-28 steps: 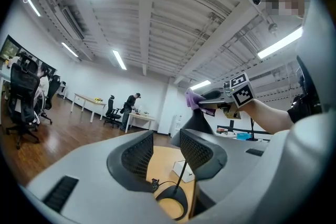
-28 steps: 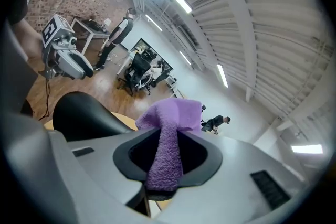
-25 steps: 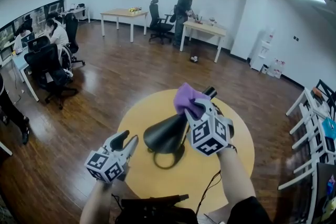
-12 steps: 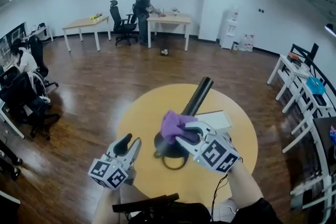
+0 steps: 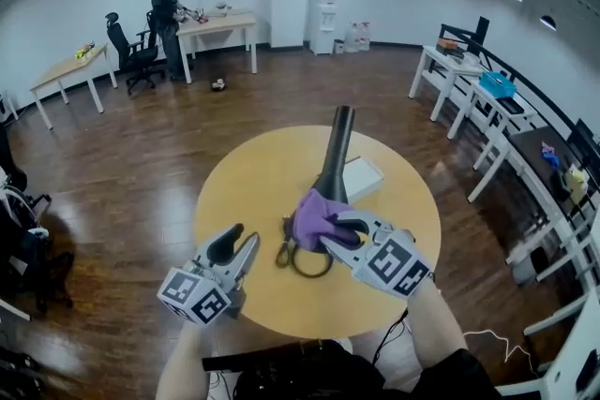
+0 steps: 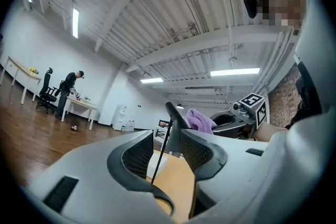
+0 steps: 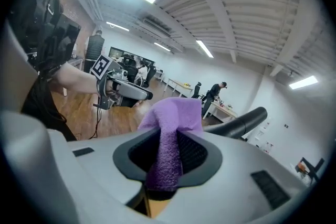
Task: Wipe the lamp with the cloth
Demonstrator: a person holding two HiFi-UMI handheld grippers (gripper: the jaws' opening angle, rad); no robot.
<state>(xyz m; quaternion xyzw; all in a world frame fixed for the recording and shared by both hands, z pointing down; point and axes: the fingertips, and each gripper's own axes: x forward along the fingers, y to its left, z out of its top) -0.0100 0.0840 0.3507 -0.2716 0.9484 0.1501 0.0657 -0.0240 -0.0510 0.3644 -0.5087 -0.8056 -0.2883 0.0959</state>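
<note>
Here, the black lamp (image 5: 336, 155) lies on its side on the round yellow surface (image 5: 234, 192), its slim stem pointing away from the person and its wider end toward them. The right gripper (image 5: 330, 232) is clenched on the purple cloth (image 5: 314, 215), a fold pinched between its pads and the rest bunched out in front. The cloth sits over the lamp's wider end and hides most of it. A black loop (image 5: 305, 265) lies on the surface just below the cloth. The left gripper (image 5: 242, 245) hovers over the near left part of the surface, beside the loop, with its jaws apart and nothing grasped. A white box (image 5: 363, 179) lies just beside the stem, on its right.
</note>
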